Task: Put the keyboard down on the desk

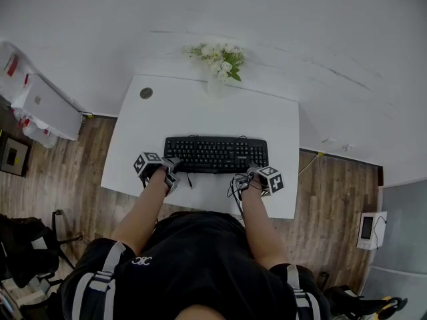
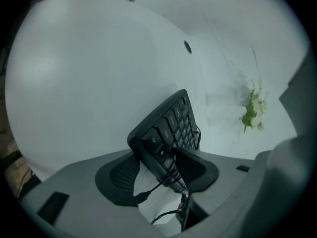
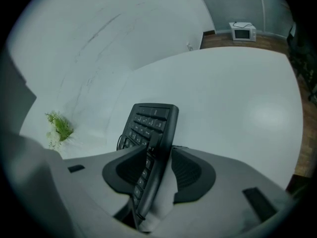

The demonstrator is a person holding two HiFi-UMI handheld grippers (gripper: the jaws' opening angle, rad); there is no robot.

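keyboard [image 1: 216, 154]: is showing black
desk [image 1: 160, 122]: is showing plain white
flowers [image 1: 220, 59]: are showing white, green
floor [image 1: 73, 172]: is showing brown planks

Matt black plastic keyboard [image 1: 216, 155]; smooth white desk [image 1: 200, 105], faintly glossy; floor [image 1: 80, 165] seemingly wood.

Keyboard [image 2: 167, 125] key legend blurred, perhaps Ctrl; nothing else legible

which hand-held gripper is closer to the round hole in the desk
Left. The left hand-held gripper is at the keyboard's left end, on the hole's side; the right hand-held gripper is at the opposite end.
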